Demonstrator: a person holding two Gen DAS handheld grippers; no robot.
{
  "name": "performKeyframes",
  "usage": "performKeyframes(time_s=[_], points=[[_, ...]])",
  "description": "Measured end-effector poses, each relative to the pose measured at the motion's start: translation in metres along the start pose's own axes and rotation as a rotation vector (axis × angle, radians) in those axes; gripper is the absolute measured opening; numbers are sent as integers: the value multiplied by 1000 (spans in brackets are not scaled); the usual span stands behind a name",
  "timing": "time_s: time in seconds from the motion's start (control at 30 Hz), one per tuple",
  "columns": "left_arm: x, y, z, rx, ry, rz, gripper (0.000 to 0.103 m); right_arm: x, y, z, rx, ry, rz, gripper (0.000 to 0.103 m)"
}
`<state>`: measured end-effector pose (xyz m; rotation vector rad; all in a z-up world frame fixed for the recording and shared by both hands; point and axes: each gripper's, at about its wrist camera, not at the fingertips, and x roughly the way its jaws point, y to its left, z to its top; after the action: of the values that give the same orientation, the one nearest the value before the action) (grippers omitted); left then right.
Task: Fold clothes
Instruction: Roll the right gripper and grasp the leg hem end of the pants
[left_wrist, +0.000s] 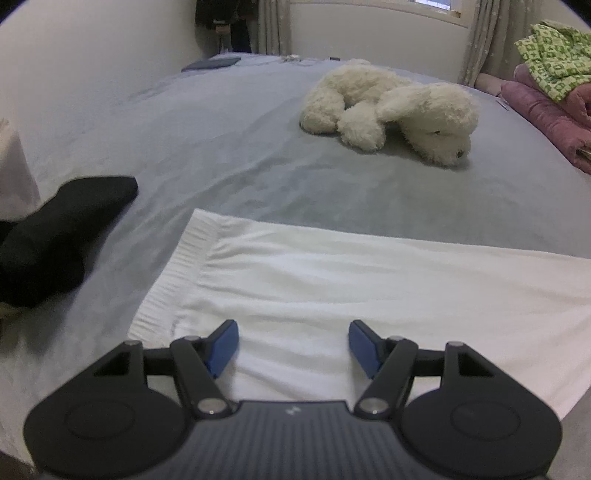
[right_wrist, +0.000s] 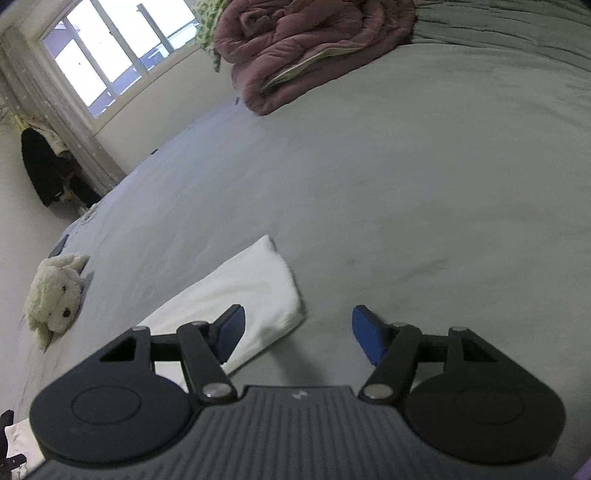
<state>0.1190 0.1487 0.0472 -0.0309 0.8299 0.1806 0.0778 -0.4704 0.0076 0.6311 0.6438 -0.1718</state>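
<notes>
Grey bed (left_wrist: 221, 155), folded white garment (left_wrist: 369, 280) atop.

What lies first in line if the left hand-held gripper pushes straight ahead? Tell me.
The left hand-held gripper, jaws open, would probably first meet the flat white knitted garment on the grey bedsheet; depth is uncertain.
</notes>
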Motion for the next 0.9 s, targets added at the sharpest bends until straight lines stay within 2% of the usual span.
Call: performKeyframes(time_s=[0.23,0.33,0.4,0.5,0.57,0.6,0.73,0.9], points=[[3,4,1,-26,12,1,68,10,-13,9,127,-29,85,69],[3,4,0,-35,10,-4,68,13,-12,11,168,-23,124,63],[3,4,0,-41,10,-5,68,17,-5,11,142,-29,109,60],[3,6,0,-52,9,-4,68,21,-1,8,127,-51,76,46],[2,8,1,-59,8,-7,68,23,-2,7,147,-64,62,33],[2,9,2,-62,7,-9,68,24,-2,6,154,-67,55,31],[-1,9,3,-56,-11,-20,68,26,8,3,114,-71,19,9],[0,12,3,-68,-2,-20,68,23,26,-1,64,-135,-15,8]])
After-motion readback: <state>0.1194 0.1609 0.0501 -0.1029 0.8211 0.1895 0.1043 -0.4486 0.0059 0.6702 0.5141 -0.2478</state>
